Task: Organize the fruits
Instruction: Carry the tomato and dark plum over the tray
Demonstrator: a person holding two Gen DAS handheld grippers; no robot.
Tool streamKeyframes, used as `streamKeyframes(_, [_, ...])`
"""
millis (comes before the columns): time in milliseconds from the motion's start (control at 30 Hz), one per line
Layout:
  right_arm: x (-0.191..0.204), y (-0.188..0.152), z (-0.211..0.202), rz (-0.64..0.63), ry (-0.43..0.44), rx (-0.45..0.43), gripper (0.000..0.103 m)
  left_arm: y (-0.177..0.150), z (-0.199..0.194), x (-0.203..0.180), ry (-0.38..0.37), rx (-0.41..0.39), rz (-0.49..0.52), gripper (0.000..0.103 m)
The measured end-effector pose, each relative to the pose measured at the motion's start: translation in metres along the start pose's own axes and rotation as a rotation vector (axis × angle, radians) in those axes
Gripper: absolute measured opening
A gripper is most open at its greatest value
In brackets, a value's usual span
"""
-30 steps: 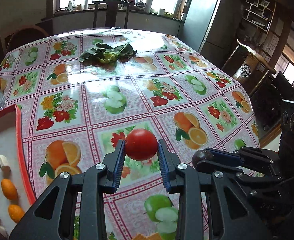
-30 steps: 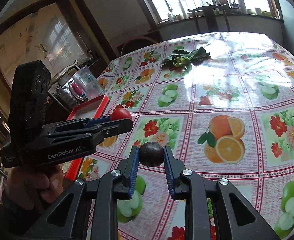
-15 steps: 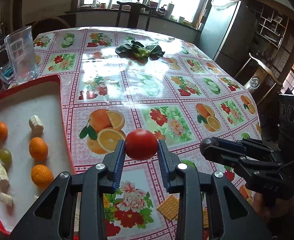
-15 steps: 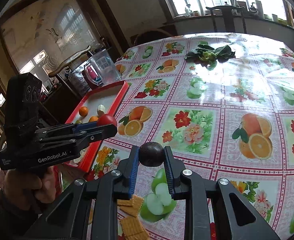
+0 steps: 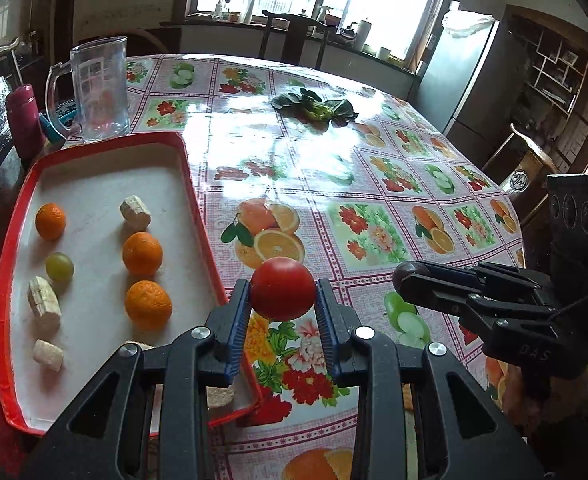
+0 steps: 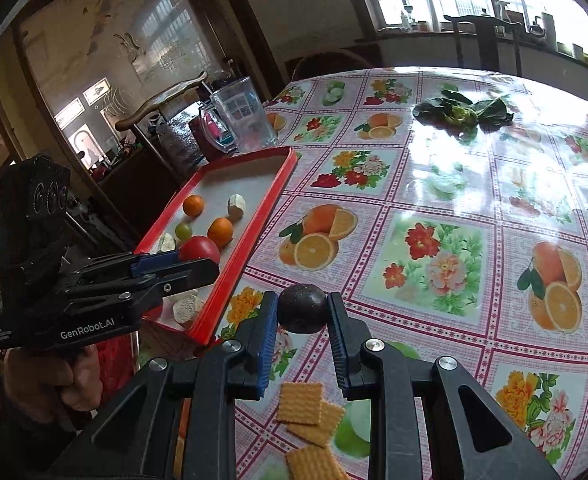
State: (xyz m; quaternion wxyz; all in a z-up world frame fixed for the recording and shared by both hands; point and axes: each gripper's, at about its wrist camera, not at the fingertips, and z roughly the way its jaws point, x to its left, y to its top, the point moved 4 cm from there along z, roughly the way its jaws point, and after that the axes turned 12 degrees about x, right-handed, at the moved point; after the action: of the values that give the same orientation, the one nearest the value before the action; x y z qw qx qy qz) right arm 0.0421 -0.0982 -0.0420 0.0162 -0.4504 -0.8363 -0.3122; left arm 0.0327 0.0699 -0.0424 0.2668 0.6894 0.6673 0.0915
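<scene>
Left gripper [image 5: 283, 312] sits at the bottom centre of its own view, jaws clamped on a red tomato [image 5: 283, 293], which hangs just past the right rim of the red tray [image 5: 192, 184]. Right gripper [image 6: 303, 330] is closed too, pinching a dark round plum [image 6: 303, 307] low in its frame, above the fruit-print tablecloth [image 6: 434, 216].

Inside the tray, at the left of the left-wrist view: three oranges, the nearest [image 5: 148, 305] close to the left finger, a green grape [image 5: 59, 266], and pale banana chunks [image 5: 135, 212]. A clear glass mug [image 5: 100, 90] stands just beyond the tray's far end, upper left, with a pink bottle [image 5: 24, 120] beside it.

Square crackers [image 6: 299, 403] lie on the cloth right under the right gripper's fingers. Far across the table, a bunch of leafy greens [image 5: 314, 108] lies well apart from everything. A hand [image 6: 54, 380] grips the left tool's handle at lower left.
</scene>
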Motion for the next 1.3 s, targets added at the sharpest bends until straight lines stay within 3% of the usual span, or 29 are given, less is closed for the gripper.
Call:
streamKeyframes(500, [0.052, 0.026, 0.028, -0.114, 0.046, 0.038, 0.025, -0.023, -0.026, 0.049, 0.075, -0.022, -0.082, 0.03])
streamKeyframes(1300, [0.105, 0.053, 0.095, -0.19, 0.077, 0.14, 0.025, -0.058, -0.046, 0.126, 0.108, -0.039, -0.235, 0.03])
